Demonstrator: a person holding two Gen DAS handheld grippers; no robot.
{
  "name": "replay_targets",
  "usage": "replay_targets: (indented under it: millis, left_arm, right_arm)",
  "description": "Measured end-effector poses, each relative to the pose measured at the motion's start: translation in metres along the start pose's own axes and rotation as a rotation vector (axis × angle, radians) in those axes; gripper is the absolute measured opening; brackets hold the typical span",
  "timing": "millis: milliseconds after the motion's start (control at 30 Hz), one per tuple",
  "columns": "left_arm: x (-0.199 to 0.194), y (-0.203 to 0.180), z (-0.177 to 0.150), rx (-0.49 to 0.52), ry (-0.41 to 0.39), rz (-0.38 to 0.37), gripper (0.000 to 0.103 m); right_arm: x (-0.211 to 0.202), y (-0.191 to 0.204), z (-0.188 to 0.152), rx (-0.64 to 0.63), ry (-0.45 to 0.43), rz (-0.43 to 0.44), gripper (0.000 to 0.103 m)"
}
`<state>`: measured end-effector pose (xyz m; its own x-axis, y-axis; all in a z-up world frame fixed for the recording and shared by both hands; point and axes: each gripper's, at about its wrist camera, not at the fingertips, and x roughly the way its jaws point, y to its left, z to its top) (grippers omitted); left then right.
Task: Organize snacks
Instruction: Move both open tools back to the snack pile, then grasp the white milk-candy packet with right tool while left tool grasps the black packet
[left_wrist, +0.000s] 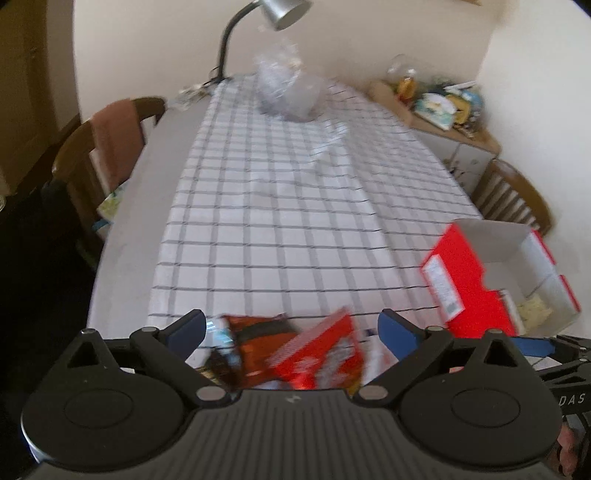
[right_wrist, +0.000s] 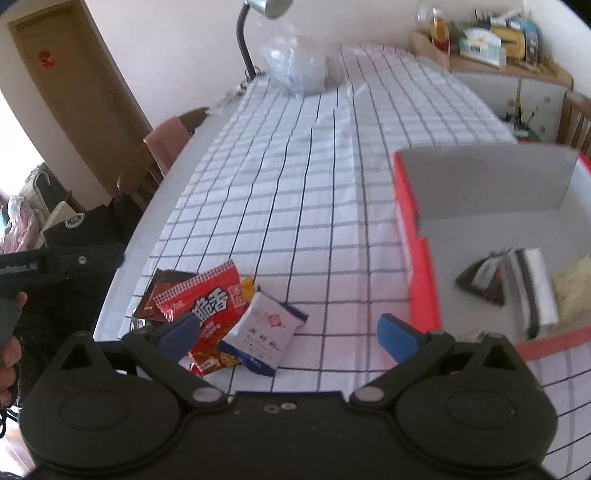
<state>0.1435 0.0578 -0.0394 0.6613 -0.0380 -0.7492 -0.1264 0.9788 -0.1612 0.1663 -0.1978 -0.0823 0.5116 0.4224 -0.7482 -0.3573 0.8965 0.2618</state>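
Leftmost, beside the bench (right_wrist: 155, 206), stands a chair (right_wrist: 162, 155) with a pink cloth over its back. On the checked cloth (right_wrist: 295, 192), near the bench's front edge and left of the box (right_wrist: 417, 258), lies a small heap of snacks: a brown packet (right_wrist: 157, 295) at the far left, a red packet (right_wrist: 210, 314) overlapping it, a sliver of yellow wrapper (right_wrist: 246, 288) peeking out behind, and a white packet (right_wrist: 264, 332) with blue edges resting against the red one's right side.

The left gripper (left_wrist: 291, 328) hangs just above this heap with its jaws wide apart and nothing between them; its view is blurred, so the packets beneath show only as red and brown smears. The right gripper (right_wrist: 288, 332) hovers low between the heap and the box, jaws likewise spread and empty; its left finger (right_wrist: 177, 334) overlaps the red packet in view, though contact cannot be judged.

Right of the heap, the red box sits open, white inside. Within it lie a dark triangular packet (right_wrist: 480, 280), a white and grey packet (right_wrist: 532, 291) and a pale yellowish one (right_wrist: 570, 288).

Far beyond the box, a crumpled clear bag (right_wrist: 299, 66) and a lamp (right_wrist: 258, 22) sit at the bench's far end.
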Motion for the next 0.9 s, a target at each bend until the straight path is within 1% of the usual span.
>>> replay_targets:
  millis: [233, 333, 433, 567, 733, 900]
  left_arm:
    - [0.016, 0.050, -0.010, -0.031, 0.067, 0.056, 0.100]
    - [0.021, 0.063, -0.014, -0.039, 0.087, 0.073, 0.100]
    - [0.027, 0.073, -0.017, -0.048, 0.102, 0.085, 0.100]
    - [0.033, 0.082, -0.020, -0.052, 0.119, 0.097, 0.100]
    - [0.040, 0.092, -0.022, -0.057, 0.140, 0.106, 0.100]
    - [0.048, 0.098, -0.024, -0.052, 0.162, 0.113, 0.100]
  right_arm:
    - [0.043, 0.006, -0.005, 0.065, 0.072, -0.003, 0.102]
    - [0.061, 0.008, -0.007, 0.067, 0.097, -0.030, 0.101]
    - [0.074, 0.008, -0.008, 0.091, 0.122, -0.017, 0.098]
    - [0.086, 0.008, -0.006, 0.127, 0.129, -0.025, 0.095]
    - [0.097, 0.005, -0.004, 0.158, 0.147, -0.028, 0.089]
    - [0.103, 0.004, -0.005, 0.175, 0.158, -0.008, 0.083]
